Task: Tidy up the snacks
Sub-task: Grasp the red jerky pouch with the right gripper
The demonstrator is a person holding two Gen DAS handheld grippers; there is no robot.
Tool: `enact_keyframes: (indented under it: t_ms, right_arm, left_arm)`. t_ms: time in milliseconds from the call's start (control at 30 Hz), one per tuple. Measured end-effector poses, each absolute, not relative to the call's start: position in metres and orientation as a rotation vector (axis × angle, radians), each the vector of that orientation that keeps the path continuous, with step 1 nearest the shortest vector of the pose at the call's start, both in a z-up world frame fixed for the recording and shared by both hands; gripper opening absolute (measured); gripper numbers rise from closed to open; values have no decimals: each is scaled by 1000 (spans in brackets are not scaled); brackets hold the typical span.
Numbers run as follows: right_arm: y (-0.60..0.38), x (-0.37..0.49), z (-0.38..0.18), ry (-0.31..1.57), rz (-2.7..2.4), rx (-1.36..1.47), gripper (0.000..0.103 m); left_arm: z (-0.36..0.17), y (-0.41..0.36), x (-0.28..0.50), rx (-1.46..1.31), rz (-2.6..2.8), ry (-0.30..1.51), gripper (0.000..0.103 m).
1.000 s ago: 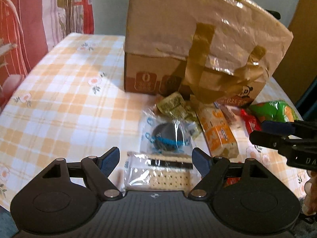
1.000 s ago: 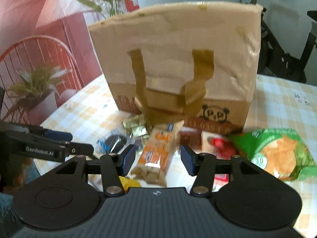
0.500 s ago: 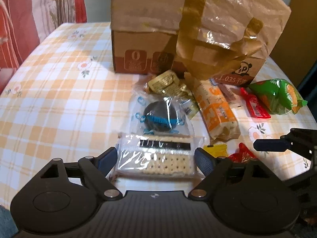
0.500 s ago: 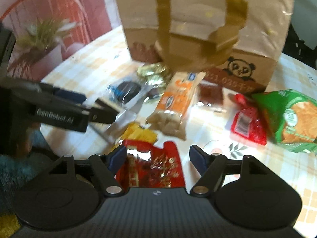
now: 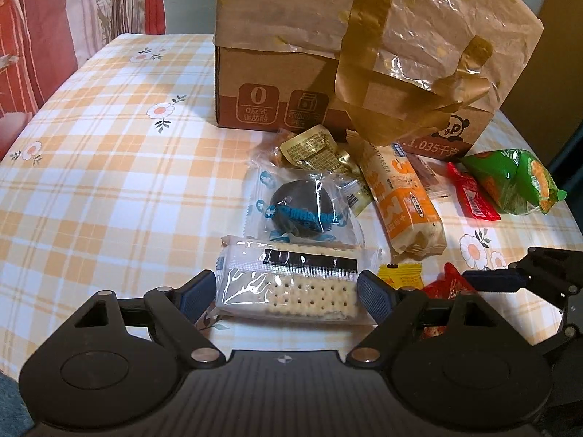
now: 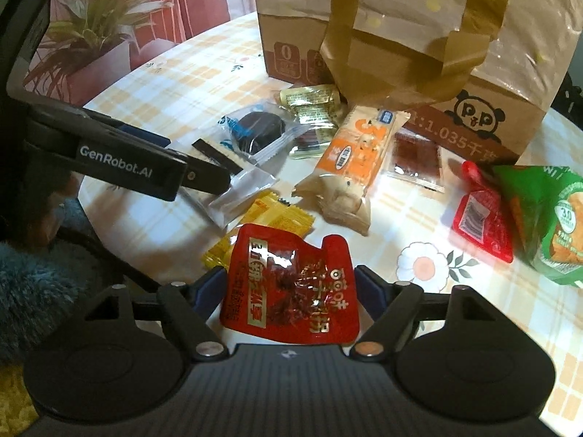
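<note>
Snack packs lie in front of a brown carton (image 5: 277, 83) covered by a paper bag (image 5: 400, 25). My left gripper (image 5: 286, 289) is open, its jaws either side of a clear cracker pack (image 5: 291, 287) on the table. My right gripper (image 6: 289, 289) is open, its jaws either side of a red foil snack pouch (image 6: 291, 287). Beyond lie a dark round cookie pack (image 5: 302, 207), an orange-white bread pack (image 5: 404, 200), gold sachets (image 5: 313, 149), a yellow pack (image 6: 269, 218), a small red pouch (image 6: 481, 215) and a green chip bag (image 6: 546, 218).
The table has an orange-checked flowered cloth (image 5: 109, 153). The left gripper's body (image 6: 120, 160) shows at left in the right wrist view, over the cracker pack (image 6: 233, 189). A potted plant picture (image 6: 91, 40) stands behind. A brown sachet (image 6: 415, 160) lies by the carton.
Both grippers have lowered and closed in on the near packs: the left now frames the cracker pack, the right has moved from the bread pack to frame the red pouch.
</note>
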State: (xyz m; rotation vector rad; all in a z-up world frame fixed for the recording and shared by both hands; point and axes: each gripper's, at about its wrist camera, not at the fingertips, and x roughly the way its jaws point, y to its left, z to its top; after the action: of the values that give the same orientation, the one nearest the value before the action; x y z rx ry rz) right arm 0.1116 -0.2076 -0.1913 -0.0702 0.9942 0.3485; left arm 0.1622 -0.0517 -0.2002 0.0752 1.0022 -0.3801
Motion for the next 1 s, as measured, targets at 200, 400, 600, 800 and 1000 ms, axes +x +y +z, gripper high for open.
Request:
enact_keyframes:
  t_ms: [200,400,600,800,1000]
  right_arm:
    - [-222,116,-189,938,297,-22,66]
    - [-235,124,-192,910,231,33,61]
    - [-235,121,-188,880,223,35,61]
    - [-234,116,-183,857,240,38,61]
    - [-232,116,-182,870,257,36,62]
  left_arm:
    - [-202,-49,163,77,-366,988,88]
    - [-200,-46,163,94,-318,965,89]
    - [-199,-44,165,103,-282,953,91]
    - [-200,-40,167,116,-226,933,92]
    - [-202,-27,174,92,-134,926,96]
